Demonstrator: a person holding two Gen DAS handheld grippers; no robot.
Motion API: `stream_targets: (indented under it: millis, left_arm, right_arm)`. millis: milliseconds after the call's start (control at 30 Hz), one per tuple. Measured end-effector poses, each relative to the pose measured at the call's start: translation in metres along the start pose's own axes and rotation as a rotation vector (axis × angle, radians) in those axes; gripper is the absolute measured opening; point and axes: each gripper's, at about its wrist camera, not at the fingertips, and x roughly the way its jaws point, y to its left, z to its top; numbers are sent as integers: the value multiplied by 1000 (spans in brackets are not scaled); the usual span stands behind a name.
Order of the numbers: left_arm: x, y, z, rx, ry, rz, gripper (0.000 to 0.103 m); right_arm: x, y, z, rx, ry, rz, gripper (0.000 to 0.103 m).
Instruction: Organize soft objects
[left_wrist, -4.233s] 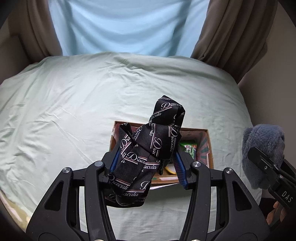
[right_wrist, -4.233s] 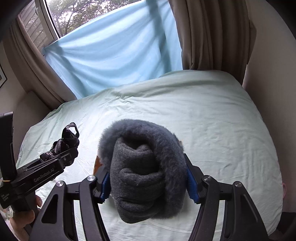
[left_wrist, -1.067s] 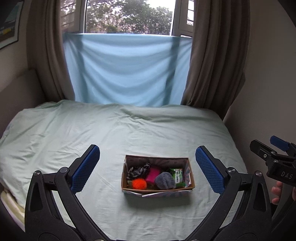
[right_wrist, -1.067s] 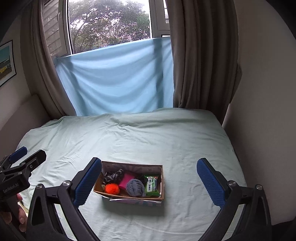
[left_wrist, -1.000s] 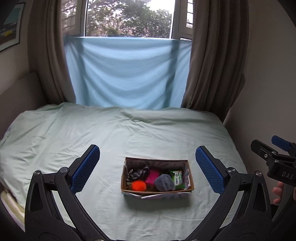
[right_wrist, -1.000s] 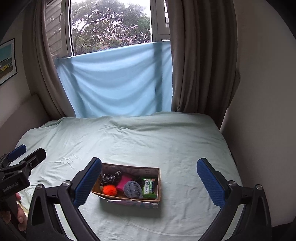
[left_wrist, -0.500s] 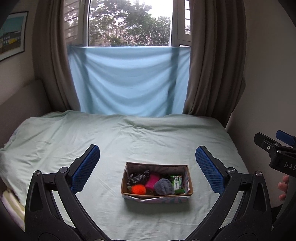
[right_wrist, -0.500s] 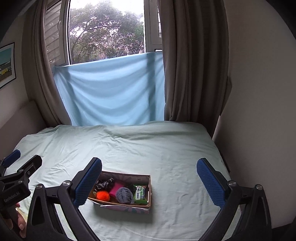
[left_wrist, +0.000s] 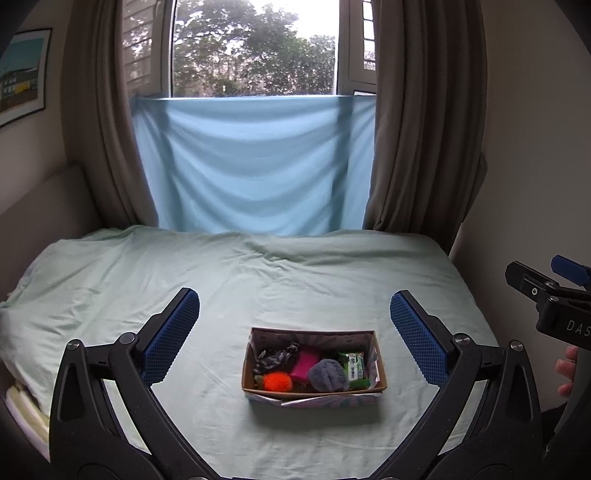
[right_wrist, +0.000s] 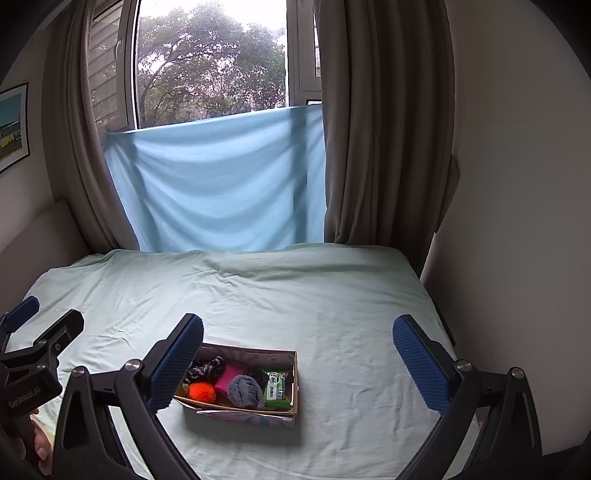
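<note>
A small cardboard box (left_wrist: 380, 363) sits on the pale green bed sheet (left_wrist: 258, 280). In it lie a black patterned cloth (left_wrist: 275, 357), an orange ball (left_wrist: 277, 381), a pink item (left_wrist: 304, 363), a grey fuzzy sock (left_wrist: 328, 376) and a green packet (left_wrist: 354, 366). The box also shows in the right wrist view (right_wrist: 293, 384), with the sock (right_wrist: 243, 391) and ball (right_wrist: 202, 392). My left gripper (left_wrist: 294, 332) is open and empty, held well back above the box. My right gripper (right_wrist: 297, 354) is open and empty, also held back.
A light blue cloth (left_wrist: 251, 166) hangs over the lower window between brown curtains (left_wrist: 417, 122). A wall (right_wrist: 517, 184) borders the bed on the right. The other gripper shows at the right edge of the left wrist view (left_wrist: 554, 302) and at the left edge of the right wrist view (right_wrist: 29, 354).
Both grippers let go of the black cloth and grey sock, which now lie in the box. Both have drawn back and up from the box, jaws wide open.
</note>
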Motion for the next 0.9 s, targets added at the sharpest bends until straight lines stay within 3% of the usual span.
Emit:
stream_targets:
  millis: [900]
  left_arm:
    - [-2,3,-1,0,-36,-7,103]
  right_arm:
    - [1,3,1,5,-10,-12,102]
